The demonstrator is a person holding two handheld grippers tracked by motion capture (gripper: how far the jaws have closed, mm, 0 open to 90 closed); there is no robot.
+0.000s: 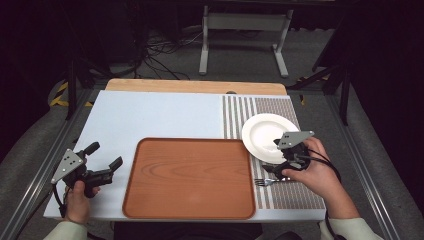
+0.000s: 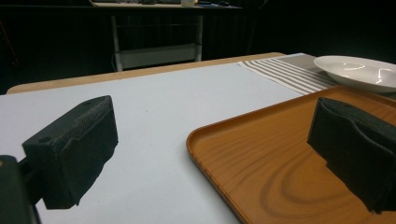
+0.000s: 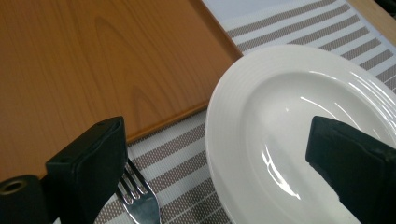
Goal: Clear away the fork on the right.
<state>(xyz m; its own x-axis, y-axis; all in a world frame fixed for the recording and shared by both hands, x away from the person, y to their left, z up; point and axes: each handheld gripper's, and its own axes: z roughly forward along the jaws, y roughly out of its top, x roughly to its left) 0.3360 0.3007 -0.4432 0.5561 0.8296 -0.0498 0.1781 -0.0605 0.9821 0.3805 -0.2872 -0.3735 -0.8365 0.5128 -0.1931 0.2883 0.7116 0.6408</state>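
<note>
The white worktop (image 1: 150,115) fills mid-frame in the high view, with a wooden tray (image 1: 190,177) at lower centre. Right of the tray lies a striped placemat (image 1: 295,192), and a white plate (image 1: 262,132) rests on the upper part of the placemat. The fork (image 1: 266,182) lies on the placemat below the plate, its long axis running left-right in the frame, tines pointing left toward the tray. The right tool (image 1: 286,160) hovers just above the fork, released, jaws spread across the plate's rim. The left tool (image 1: 105,160), lower left, is released and holds nothing.
</note>
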